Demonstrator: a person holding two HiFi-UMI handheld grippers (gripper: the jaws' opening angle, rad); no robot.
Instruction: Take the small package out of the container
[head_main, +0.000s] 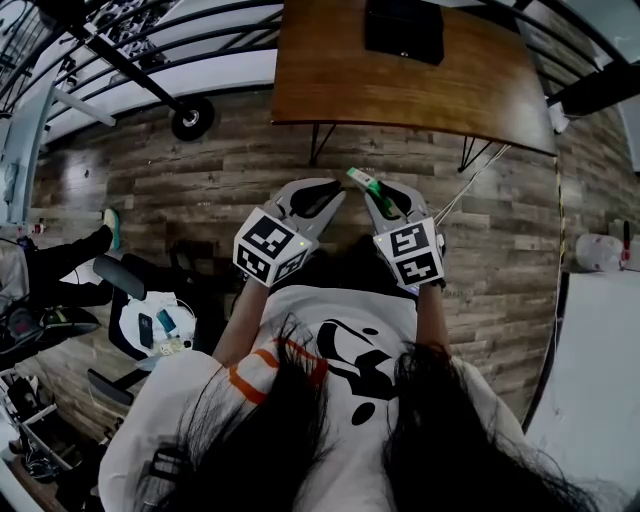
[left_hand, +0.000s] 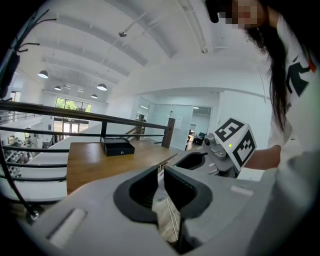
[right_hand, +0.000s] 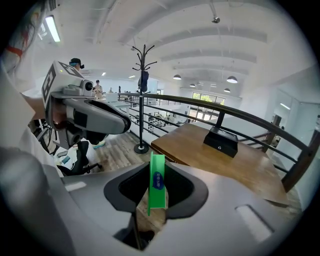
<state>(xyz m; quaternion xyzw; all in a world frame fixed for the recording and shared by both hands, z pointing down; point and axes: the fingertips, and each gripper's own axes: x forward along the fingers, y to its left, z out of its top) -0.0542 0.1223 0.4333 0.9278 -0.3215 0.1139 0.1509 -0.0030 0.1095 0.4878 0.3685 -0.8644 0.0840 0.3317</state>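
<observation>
**Small package (head_main: 360, 179) out of the container (head_main: 403, 28)**

In the head view, we hold the left tongs (head_main: 335, 195) and right tongs (head_main: 372, 192) side by side over the floor. The container sits well apart on the wooden surface (head_main: 330, 80).

In the left gripper view, our left tongs are pressed together, holding nothing.

In the right gripper view, our right tongs pinch the green small package upright.

On my screens I look down on a wood-plank floor (head_main: 200, 170) and a brown wooden table (head_main: 330, 80) on thin dark legs. A dark railing (left_hand: 75, 116) runs behind the table, and a black coat stand (right_hand: 141, 100) stands near one end. Round lamps (left_hand: 101, 87) glow under the white ribbed ceiling (right_hand: 200, 30).
</observation>
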